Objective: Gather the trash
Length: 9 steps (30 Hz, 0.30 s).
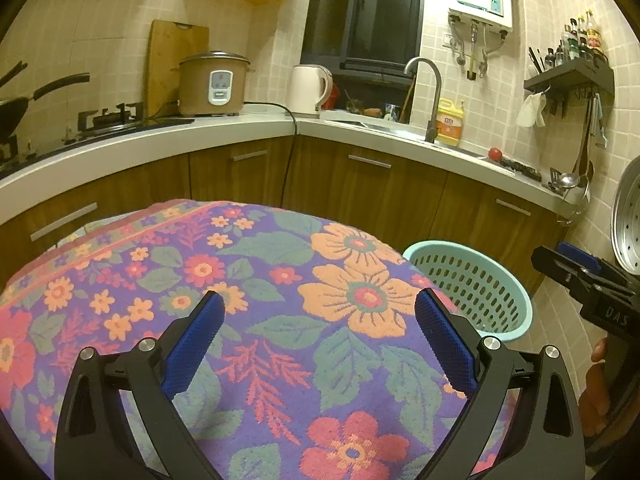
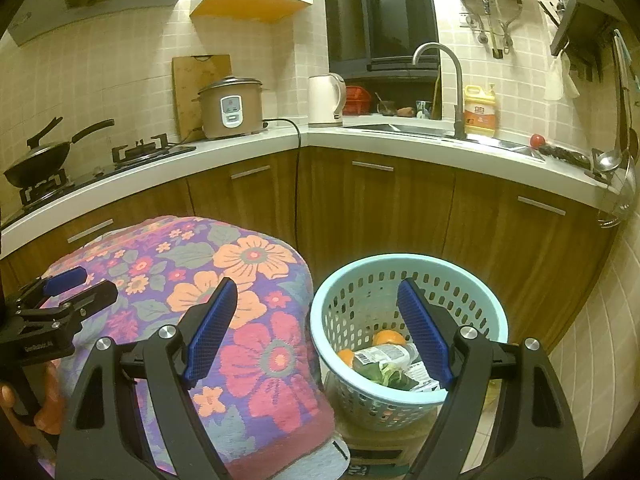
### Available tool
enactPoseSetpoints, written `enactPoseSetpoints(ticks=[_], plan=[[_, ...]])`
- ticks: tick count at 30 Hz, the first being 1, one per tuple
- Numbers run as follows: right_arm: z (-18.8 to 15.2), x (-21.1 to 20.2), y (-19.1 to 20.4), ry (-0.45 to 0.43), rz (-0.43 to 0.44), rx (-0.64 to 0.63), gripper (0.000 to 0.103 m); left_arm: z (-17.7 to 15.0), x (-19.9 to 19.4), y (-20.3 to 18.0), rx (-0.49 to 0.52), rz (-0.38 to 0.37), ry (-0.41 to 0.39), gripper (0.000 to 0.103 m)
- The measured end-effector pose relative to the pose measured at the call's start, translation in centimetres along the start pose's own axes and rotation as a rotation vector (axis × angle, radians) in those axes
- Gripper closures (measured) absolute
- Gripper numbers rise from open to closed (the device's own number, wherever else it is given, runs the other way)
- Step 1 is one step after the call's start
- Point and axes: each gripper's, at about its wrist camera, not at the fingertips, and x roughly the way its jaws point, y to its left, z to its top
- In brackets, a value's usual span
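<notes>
A light blue perforated basket stands on a cardboard box right of a table covered with a floral cloth. Inside it lie an orange, a second orange piece, a labelled plastic bottle and green leaves. My right gripper is open and empty, held above the basket's left rim. My left gripper is open and empty over the floral cloth; the basket is to its right. The left gripper also shows in the right wrist view, and the right gripper in the left wrist view.
A kitchen counter wraps behind, with a rice cooker, kettle, sink tap, yellow detergent bottle, tomato and a wok on the stove. Wooden cabinets stand below. Ladles hang at right.
</notes>
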Motion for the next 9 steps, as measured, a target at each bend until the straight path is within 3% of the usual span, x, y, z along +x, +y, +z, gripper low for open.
enactPoseSetpoints(ticks=[9], plan=[[0.1,-0.1,1.3,-0.004,0.03,-0.026,0.025,0.0,0.5,0.2,-0.026,0.029,0.046,0.01]])
